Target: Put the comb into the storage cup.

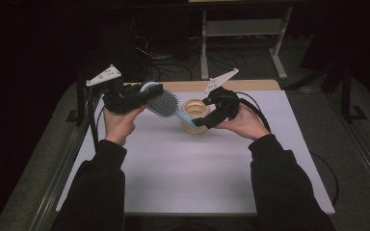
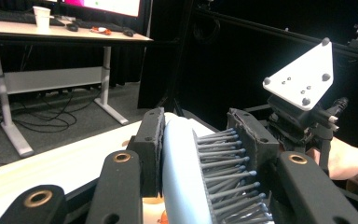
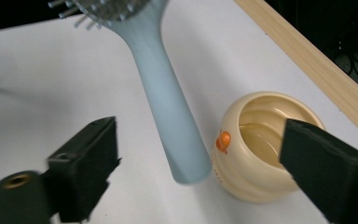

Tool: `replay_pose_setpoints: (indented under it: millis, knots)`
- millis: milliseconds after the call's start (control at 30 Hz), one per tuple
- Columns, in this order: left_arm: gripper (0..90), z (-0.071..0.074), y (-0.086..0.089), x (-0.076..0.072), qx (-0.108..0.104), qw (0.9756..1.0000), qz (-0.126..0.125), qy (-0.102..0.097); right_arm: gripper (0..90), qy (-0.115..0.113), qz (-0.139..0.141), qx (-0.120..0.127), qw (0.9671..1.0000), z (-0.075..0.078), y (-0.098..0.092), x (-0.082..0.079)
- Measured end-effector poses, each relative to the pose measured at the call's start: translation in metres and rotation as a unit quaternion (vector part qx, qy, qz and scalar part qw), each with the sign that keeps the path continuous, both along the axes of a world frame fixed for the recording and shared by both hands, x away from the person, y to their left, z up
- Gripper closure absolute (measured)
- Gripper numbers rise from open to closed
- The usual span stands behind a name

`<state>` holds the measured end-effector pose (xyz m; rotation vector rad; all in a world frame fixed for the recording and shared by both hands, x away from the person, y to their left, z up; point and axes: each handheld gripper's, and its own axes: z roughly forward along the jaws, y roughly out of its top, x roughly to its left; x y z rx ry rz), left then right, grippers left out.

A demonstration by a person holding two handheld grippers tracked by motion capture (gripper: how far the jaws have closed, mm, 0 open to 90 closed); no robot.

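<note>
A: So, the left hand-held gripper has the hairbrush clamped by its head, one pad on the smooth pale-blue back, the other against the grey bristles. It hangs clear of the counter, handle slanting down toward the cream pot.

B: And the right hand-held gripper?

A: Its jaws stand wide apart and hold nothing. In the right gripper view the handle's rounded end sits between them, untouched, just beside the pot.

B: How would you take that handle well?

A: I'd judge the grip should go on the straight part of the handle, a little above its tip, with the pads square to its flat sides. The plastic looks glossy and slightly tapered, so a pinch at the very end could slide off.

B: Anything to avoid?

A: The pot. It's a ribbed, honey-coloured jar with an orange mark, open-mouthed and likely light; the far jaw sits over its rim and could knock it. The bristles give too, so the left grip may let the brush twist.
</note>
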<state>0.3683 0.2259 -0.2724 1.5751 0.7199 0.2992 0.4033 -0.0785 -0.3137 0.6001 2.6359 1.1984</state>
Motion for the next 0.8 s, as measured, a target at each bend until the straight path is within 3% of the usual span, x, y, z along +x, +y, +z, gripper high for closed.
replay_pose_setpoints:
  millis: [67,333,800]
  knots:
    - [58.5,0.005,0.002,0.000,-0.002,1.0000,0.000,-0.002,0.0,0.001,-0.006,0.004,1.0000,-0.003,-0.006,-0.002]
    - [58.5,0.019,0.004,0.002,0.008,0.9999,0.003,-0.011,0.0,0.014,-0.030,0.035,0.9988,-0.011,-0.031,-0.008]
    - [58.3,0.043,0.004,0.004,0.010,0.9995,0.012,-0.028,0.0,0.020,-0.056,0.034,0.9977,-0.032,-0.072,-0.029]
